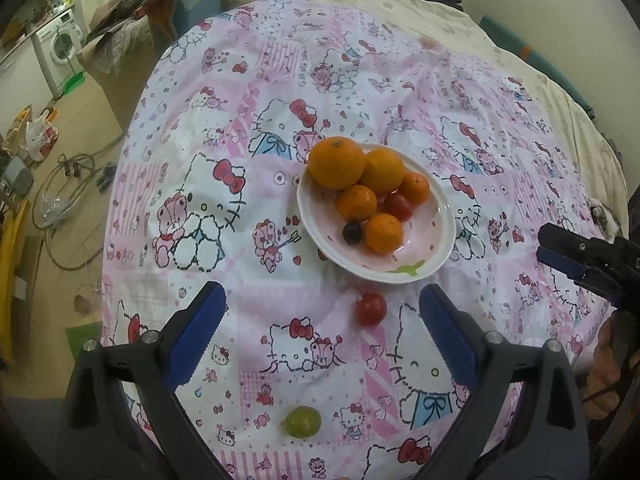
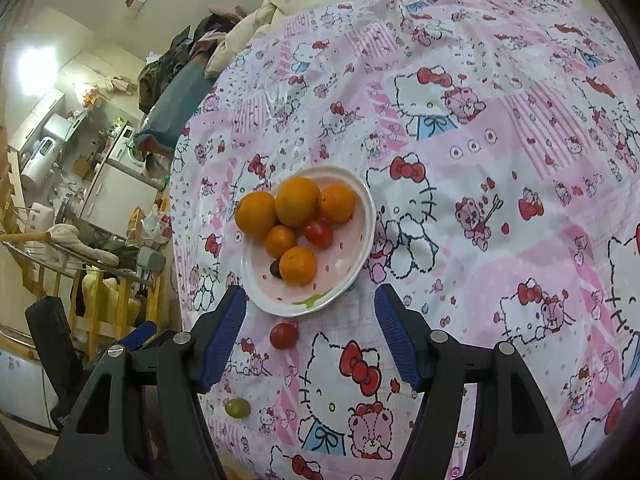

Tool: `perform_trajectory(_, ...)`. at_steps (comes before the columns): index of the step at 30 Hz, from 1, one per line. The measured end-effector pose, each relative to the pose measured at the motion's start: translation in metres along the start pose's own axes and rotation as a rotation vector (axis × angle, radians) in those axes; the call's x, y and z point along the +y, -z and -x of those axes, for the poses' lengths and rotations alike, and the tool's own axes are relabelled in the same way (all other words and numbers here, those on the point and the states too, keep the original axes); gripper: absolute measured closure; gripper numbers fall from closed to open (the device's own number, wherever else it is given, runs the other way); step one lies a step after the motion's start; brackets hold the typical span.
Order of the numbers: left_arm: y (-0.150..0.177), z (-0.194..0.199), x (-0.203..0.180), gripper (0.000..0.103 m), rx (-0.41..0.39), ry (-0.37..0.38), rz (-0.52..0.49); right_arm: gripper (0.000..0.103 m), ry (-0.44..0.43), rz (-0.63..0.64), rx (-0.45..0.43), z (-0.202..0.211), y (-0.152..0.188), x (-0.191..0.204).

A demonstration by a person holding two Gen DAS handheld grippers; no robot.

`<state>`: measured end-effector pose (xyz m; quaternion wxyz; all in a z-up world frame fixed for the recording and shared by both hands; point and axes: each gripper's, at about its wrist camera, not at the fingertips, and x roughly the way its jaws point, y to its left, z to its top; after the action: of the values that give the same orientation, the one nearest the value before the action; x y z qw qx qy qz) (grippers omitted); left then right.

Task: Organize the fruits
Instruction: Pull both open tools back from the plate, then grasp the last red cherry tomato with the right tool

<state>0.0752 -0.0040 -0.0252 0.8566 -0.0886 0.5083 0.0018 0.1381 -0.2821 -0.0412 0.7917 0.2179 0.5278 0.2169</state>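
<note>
Green grape (image 1: 302, 421) between open left gripper (image 1: 322, 312) fingers

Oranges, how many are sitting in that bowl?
5, all in the white bowl: a large one at the far-left rim, another large one beside it, small ones at the far right, middle and nearest. More may hide underneath.

The left gripper (image 1: 322, 328) hovers on the near side of the bowl (image 1: 424, 268), jaws spread wide and holding nothing. The right gripper (image 2: 310, 334) hangs near the bowl's front rim too, jaws likewise parted and empty, slightly to the right.
</note>
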Motion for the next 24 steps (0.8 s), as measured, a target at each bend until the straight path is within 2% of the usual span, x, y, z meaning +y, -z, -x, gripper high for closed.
perform_trajectory(4,0.003,-0.005,0.009,0.007,0.012,-0.006,0.022,0.034,-0.002,-0.012,0.048,-0.014,0.005,-0.002)
perform_trajectory(9,0.006,-0.008,0.027,0.007,0.023,-0.026,0.077,0.034,-0.022,-0.049,0.153,-0.041,0.015,-0.007)
perform_trajectory(14,0.008,-0.011,0.041,0.007,0.049,-0.012,0.131,0.034,-0.036,-0.048,0.258,-0.079,0.027,0.007)
perform_trajectory(19,0.01,-0.007,0.048,0.007,0.047,-0.014,0.126,0.035,0.04,0.051,0.338,-0.125,0.04,0.037)
perform_trajectory(24,0.015,-0.006,0.057,0.007,0.049,-0.025,0.113,0.047,0.124,0.137,0.368,-0.158,0.048,0.058)
